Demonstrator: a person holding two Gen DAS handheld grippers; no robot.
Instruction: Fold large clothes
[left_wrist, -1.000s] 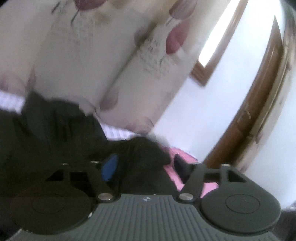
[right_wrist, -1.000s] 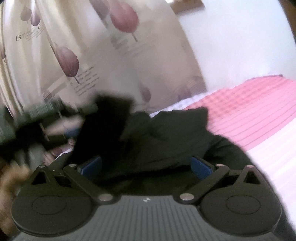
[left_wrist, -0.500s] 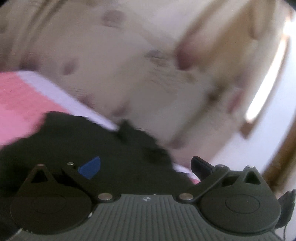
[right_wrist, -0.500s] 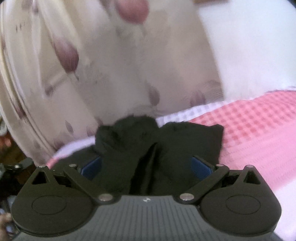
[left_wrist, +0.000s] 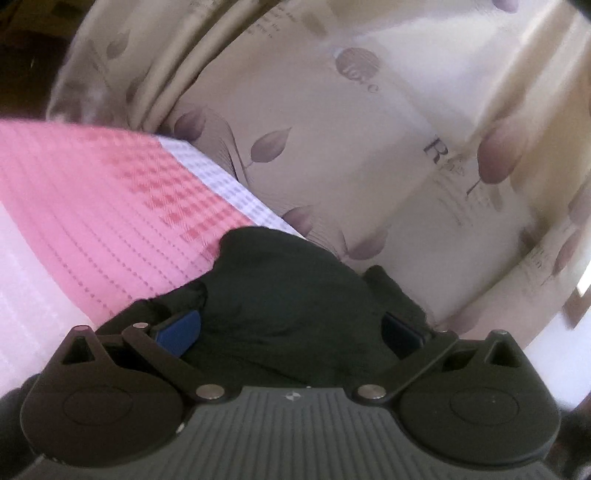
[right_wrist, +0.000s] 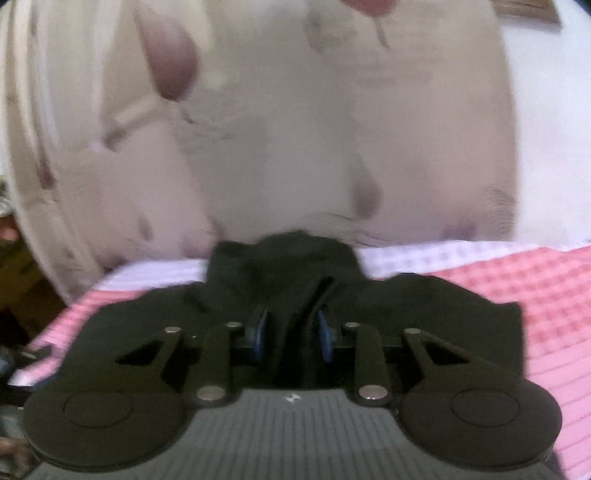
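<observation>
The left gripper (left_wrist: 290, 326) is held wide open, with the black garment (left_wrist: 291, 295) bunched between and beyond its jaws. The right gripper (right_wrist: 291, 332) is nearly closed, a fold of the garment pinched between its jaws above the pink checked bedspread (right_wrist: 554, 295).

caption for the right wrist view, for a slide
Right gripper pinching a fold of black garment on the pink checked bedspread, curtain behind.

pink checked bed (left_wrist: 92, 206), black garment (right_wrist: 424, 306) lying on it
</observation>
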